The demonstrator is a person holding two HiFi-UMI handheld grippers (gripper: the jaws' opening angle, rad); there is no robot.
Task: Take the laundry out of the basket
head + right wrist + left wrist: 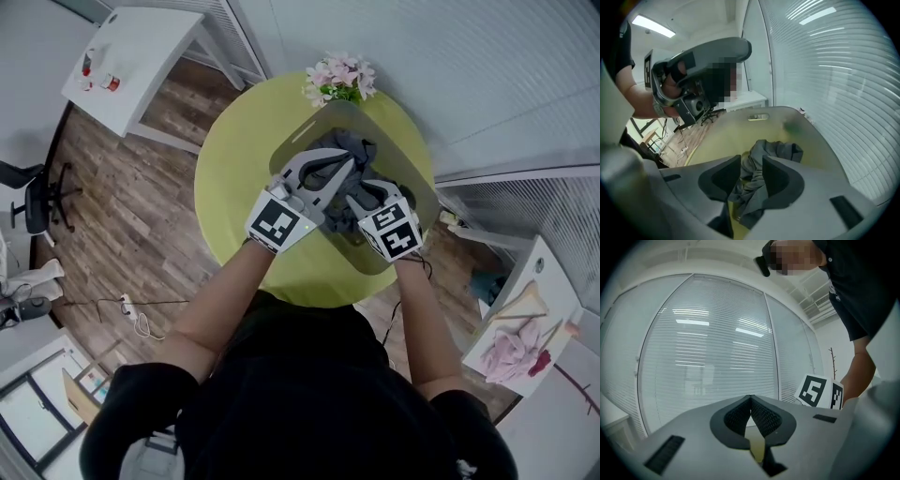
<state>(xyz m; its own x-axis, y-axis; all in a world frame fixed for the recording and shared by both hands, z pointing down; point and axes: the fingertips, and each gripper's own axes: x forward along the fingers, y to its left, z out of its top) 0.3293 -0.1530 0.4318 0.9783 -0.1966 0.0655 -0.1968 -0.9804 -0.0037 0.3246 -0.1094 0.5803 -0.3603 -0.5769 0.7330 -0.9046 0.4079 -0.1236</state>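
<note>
Presently, cloth: grey, bunched in basket, one fold lying between the right jaws.
Right gripper: narrowly parted, pads not clamping.
Left gripper: closed, empty, aimed away.
Advice: push deeper round the fold, clamp firmly, lift clear of the rim.

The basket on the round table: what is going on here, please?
A person holds tongs in each hand over the translucent basket on the yellow-green table. The right tongs are open inside it, with the grey garment between their jaws, not clamped. The left tongs are shut and empty. The garment is not yet out.
</note>
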